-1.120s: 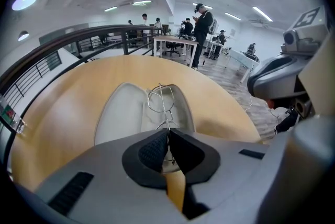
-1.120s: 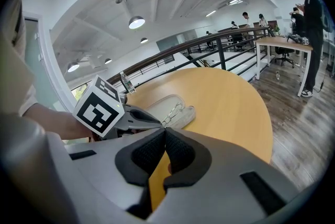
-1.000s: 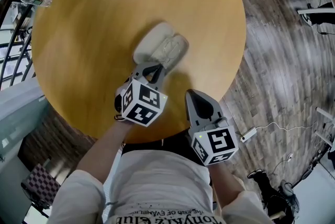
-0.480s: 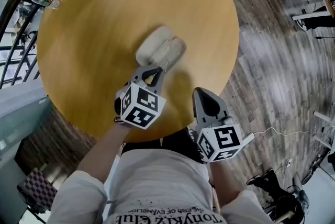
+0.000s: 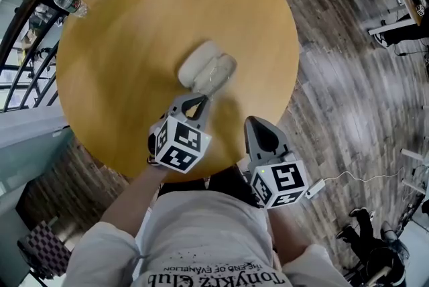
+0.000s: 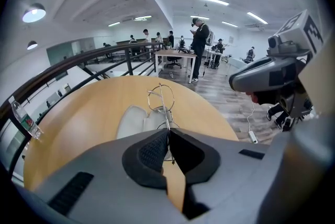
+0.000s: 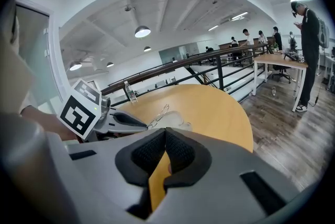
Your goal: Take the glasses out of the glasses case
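An open pale grey glasses case (image 5: 193, 64) lies near the middle of the round wooden table (image 5: 127, 44). Thin wire-framed glasses (image 5: 214, 72) rise from its right half. My left gripper (image 5: 195, 103) is shut on one temple of the glasses, just at the near end of the case. In the left gripper view the glasses (image 6: 160, 98) stand up from the closed jaws, above the case (image 6: 135, 120). My right gripper (image 5: 260, 134) is shut and empty, off the table's near right edge. From the right gripper view the glasses (image 7: 158, 114), the case (image 7: 178, 122) and the left gripper (image 7: 137, 124) all show.
A clear water bottle (image 5: 68, 3) lies at the table's far left edge, beside a black railing (image 5: 27, 71). Wood-plank floor (image 5: 348, 98) surrounds the table, with a white cable (image 5: 348, 171) on it to the right. Desks and people stand far off in the room.
The head view has drifted, so the table sits higher in the picture. My left gripper stays shut at the case's near end. My right gripper has shifted slightly but stays shut.
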